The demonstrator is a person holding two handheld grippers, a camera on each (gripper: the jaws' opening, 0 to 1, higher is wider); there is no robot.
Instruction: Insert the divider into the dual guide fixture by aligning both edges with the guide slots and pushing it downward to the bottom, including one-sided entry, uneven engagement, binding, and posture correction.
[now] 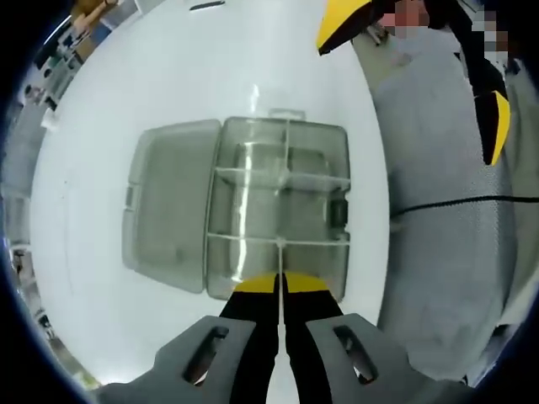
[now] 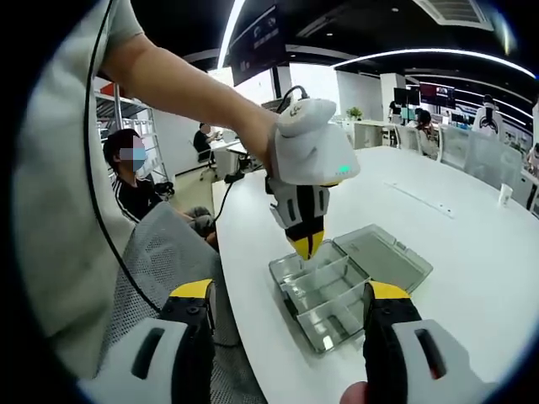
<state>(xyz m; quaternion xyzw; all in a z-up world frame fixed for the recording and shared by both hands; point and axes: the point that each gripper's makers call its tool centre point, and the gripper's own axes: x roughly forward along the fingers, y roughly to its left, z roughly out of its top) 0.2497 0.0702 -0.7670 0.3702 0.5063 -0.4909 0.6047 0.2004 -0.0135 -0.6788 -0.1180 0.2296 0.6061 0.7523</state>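
A smooth, glossy white table carries a clear plastic compartment box, rectangular, its hinged lid lying open flat beside it. The left gripper, yellow-tipped jaws pressed together, clamps a thin transparent divider edge-on at the box's near wall. The right gripper hovers well apart from the box, jaws spread wide.

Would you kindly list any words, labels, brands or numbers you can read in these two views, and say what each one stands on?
No text is readable in either view.
The clear plastic compartment box with its open lid bears no visible label.
The left tool shows a green light on its white housing, no lettering.
The dark hanging screens in the background of the right gripper view are too small and blurred to read.
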